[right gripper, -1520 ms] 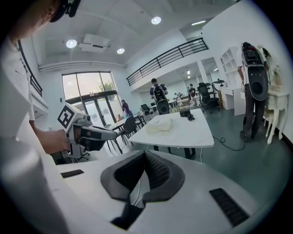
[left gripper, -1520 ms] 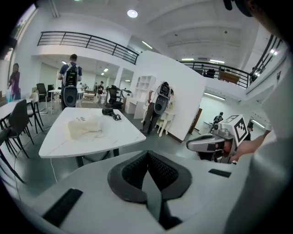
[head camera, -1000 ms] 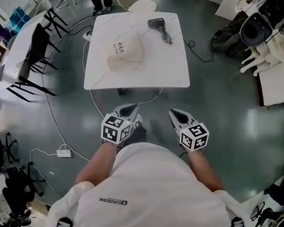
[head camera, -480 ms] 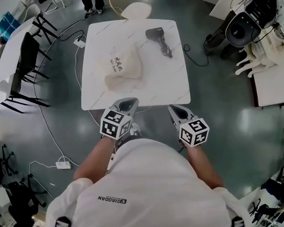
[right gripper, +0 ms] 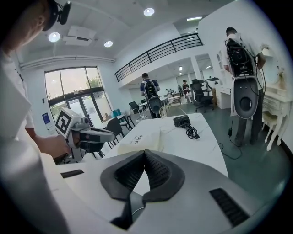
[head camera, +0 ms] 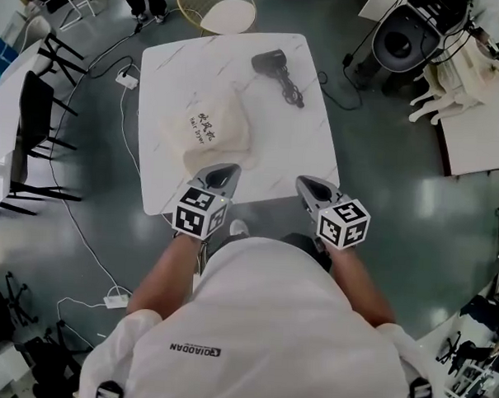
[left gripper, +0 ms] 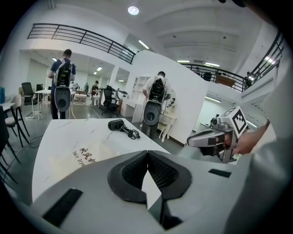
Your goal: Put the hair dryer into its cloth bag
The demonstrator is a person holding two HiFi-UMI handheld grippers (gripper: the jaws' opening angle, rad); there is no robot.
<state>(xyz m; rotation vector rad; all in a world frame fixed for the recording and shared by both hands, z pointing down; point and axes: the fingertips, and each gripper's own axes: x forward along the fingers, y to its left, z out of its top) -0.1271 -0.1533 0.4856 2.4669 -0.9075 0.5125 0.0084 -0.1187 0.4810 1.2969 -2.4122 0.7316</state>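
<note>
A black hair dryer (head camera: 272, 63) with its coiled cord (head camera: 290, 90) lies near the far right of a white marble table (head camera: 309, 147). It also shows as a small dark shape in the left gripper view (left gripper: 116, 124) and in the right gripper view (right gripper: 182, 121). The cream cloth bag (head camera: 207, 130) with dark lettering lies flat on the table's left half (left gripper: 87, 155) (right gripper: 142, 140). My left gripper (head camera: 228, 170) hovers at the table's near edge, just short of the bag, shut and empty. My right gripper (head camera: 304, 184) is also shut and empty at the near edge.
Black chairs (head camera: 34, 114) and a white table stand at the left. A round stool (head camera: 217, 7) stands beyond the table. Cables (head camera: 113, 106) and a power strip (head camera: 127, 80) lie on the floor. A person's feet (head camera: 138, 16) and grey machines (head camera: 401, 44) are at the far side.
I have walked up to the table: both grippers went from over the bare floor to its near edge. Both stayed shut.
</note>
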